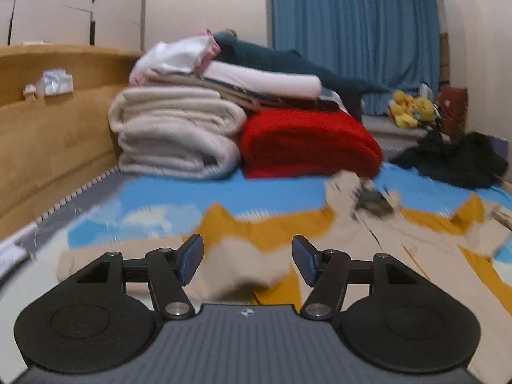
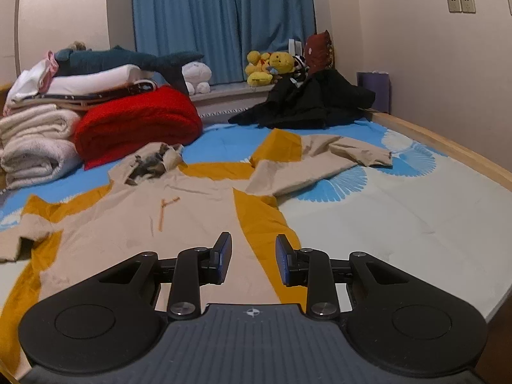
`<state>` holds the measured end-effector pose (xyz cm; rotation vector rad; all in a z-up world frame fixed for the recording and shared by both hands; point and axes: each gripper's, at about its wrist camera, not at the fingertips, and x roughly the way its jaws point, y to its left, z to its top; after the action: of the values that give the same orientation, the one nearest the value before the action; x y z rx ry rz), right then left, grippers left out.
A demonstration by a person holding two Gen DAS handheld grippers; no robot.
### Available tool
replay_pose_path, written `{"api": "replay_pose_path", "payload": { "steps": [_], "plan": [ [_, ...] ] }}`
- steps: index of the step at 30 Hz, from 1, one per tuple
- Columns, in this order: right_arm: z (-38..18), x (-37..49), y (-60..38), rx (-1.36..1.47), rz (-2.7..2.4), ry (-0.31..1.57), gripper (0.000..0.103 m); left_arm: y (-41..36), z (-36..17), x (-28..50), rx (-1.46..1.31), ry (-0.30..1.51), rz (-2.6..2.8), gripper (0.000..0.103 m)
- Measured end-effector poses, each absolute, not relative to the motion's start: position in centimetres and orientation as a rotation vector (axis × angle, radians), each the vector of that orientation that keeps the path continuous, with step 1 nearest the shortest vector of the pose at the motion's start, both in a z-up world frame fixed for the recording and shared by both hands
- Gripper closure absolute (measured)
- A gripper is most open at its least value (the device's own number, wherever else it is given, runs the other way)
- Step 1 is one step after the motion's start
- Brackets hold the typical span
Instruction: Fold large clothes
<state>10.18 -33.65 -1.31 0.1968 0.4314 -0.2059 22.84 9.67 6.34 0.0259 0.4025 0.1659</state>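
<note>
The left gripper (image 1: 248, 260) and the right gripper (image 2: 253, 257) both hang with jaws spread and empty, low over the near hem of the beige-and-mustard coat (image 2: 192, 211). I judge the fold has not begun: the next move calls for pinching an edge or a sleeve (image 2: 323, 160) and carrying it across the body. The coat lies spread flat on the blue-and-white bedsheet (image 2: 368, 217), sleeves splayed, hood crumpled (the left view is blurred), just before the red blanket (image 2: 137, 124).
</note>
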Motion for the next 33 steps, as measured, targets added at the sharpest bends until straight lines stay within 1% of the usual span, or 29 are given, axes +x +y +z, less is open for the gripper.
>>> {"api": "replay_pose_path", "payload": {
  "steps": [3,6,7,8,9,13,14,16,18,20,23,26,29,33],
  "plan": [
    [-0.6,10.6,-32.4,0.173,-0.189,0.403,0.072,11.7,7.5,26.2,0.004,0.387,0.188,0.036],
    [0.5,10.7,-30.8,0.126,-0.167,0.361,0.072,14.0,6.1,27.5,-0.026,0.373,0.200,0.039],
    [1.0,10.8,-30.3,0.116,-0.157,0.351,0.072,14.7,5.1,27.8,-0.030,0.400,0.209,0.044],
    [1.5,11.1,-29.7,0.104,-0.141,0.341,0.072,15.3,4.3,28.6,-0.039,0.469,0.218,0.056],
    [2.1,11.3,-29.2,0.094,-0.125,0.334,0.072,16.1,3.7,29.4,-0.069,0.519,0.224,0.060],
    [4.9,13.9,-27.0,0.087,-0.043,0.282,0.071,18.7,3.1,31.3,-0.176,0.537,0.224,0.060],
    [5.6,14.7,-26.4,0.094,-0.021,0.269,0.069,19.0,2.9,31.6,-0.170,0.537,0.228,0.060],
    [7.1,16.8,-25.1,0.115,0.027,0.235,0.062,19.4,2.6,32.1,-0.160,0.546,0.238,0.060],
    [8.5,19.1,-23.4,0.124,0.062,0.195,0.050,19.8,2.3,32.5,-0.172,0.550,0.243,0.060],
    [9.6,21.6,-21.8,0.124,0.098,0.162,0.046,20.3,1.8,32.9,-0.180,0.560,0.248,0.060],
    [10.0,24.8,-20.2,0.138,0.138,0.128,0.046,21.0,0.7,32.9,-0.180,0.581,0.267,0.060],
    [8.8,26.4,-19.5,0.148,0.164,0.112,0.046,22.6,-0.6,33.3,-0.225,0.616,0.295,0.060],
    [6.4,27.9,-18.9,0.123,0.166,0.190,0.042,24.7,-2.0,33.9,-0.269,0.647,0.329,0.060],
    [5.8,29.4,-18.5,0.087,0.166,0.212,0.042,28.1,-3.9,34.8,-0.316,0.681,0.384,0.060]
  ]
}}
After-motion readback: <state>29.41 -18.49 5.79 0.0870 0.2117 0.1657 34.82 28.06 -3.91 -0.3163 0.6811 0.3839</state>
